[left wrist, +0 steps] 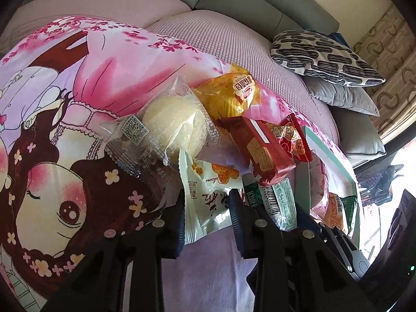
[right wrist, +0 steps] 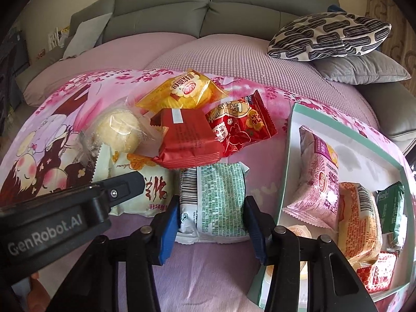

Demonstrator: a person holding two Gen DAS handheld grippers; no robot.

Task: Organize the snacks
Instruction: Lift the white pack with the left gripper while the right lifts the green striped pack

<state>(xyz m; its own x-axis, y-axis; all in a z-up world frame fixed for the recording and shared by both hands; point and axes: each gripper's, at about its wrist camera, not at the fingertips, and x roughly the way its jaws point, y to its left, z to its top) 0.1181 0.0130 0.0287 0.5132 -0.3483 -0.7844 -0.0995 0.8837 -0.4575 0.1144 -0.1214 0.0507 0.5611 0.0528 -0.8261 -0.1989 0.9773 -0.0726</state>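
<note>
Right tongs (right wrist: 212,217) clamp the green-printed packet (right wrist: 218,202); left tongs (left wrist: 206,221), slightly parted, straddle the white packet (left wrist: 205,202).

Daylight is flooding in from the right, blowing out that edge. Fisheye distortion is bending both views, corners vignetting black. Wrappers are glaring slightly.
</note>
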